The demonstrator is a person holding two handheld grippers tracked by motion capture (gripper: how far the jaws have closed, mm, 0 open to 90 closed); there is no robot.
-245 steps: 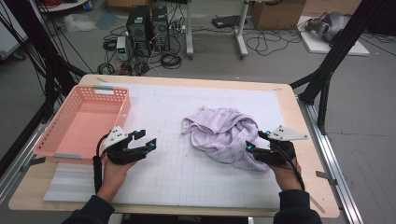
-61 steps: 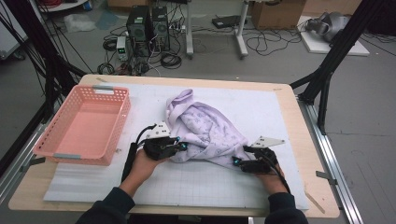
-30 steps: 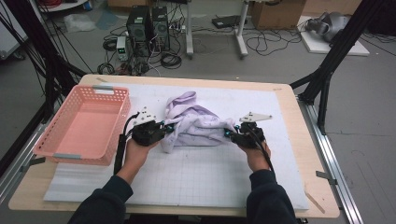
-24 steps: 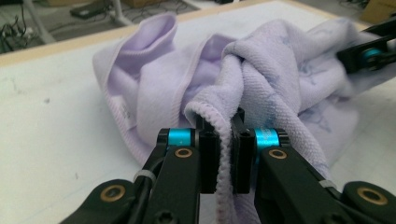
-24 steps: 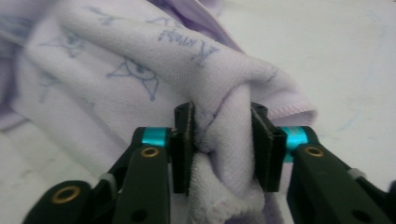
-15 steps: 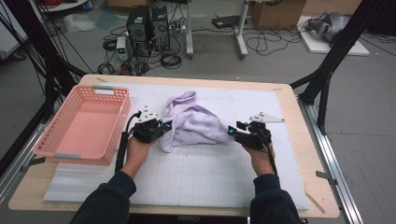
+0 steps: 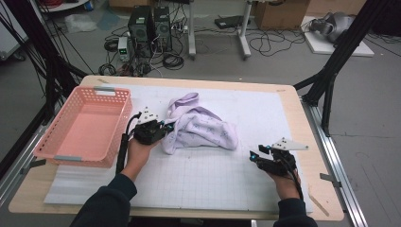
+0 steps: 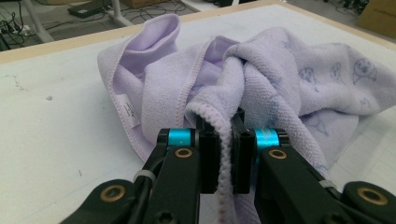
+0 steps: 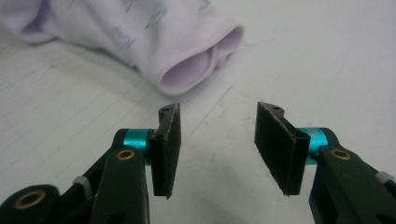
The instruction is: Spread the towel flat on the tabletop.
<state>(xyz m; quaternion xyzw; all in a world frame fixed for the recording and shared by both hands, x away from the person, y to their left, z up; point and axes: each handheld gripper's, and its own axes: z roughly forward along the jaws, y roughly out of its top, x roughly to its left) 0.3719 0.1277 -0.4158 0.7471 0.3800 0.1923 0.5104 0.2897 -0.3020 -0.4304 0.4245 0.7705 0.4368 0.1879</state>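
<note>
Faintly, the lavender towel (image 8: 299, 79) shows printed figures, its white tag (image 8: 127, 108) unreadable.

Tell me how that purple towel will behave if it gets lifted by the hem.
The purple towel lies in soft folds, so it probably droops and unfolds when lifted. Its looped terry weave suggests little slipping from the left gripper shut on its hem. Likely light.

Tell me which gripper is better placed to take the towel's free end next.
Right. The right gripper is open, empty and faces the towel's free folded end; its jaws have just been opening. The left gripper is shut on the towel's hem.
</note>
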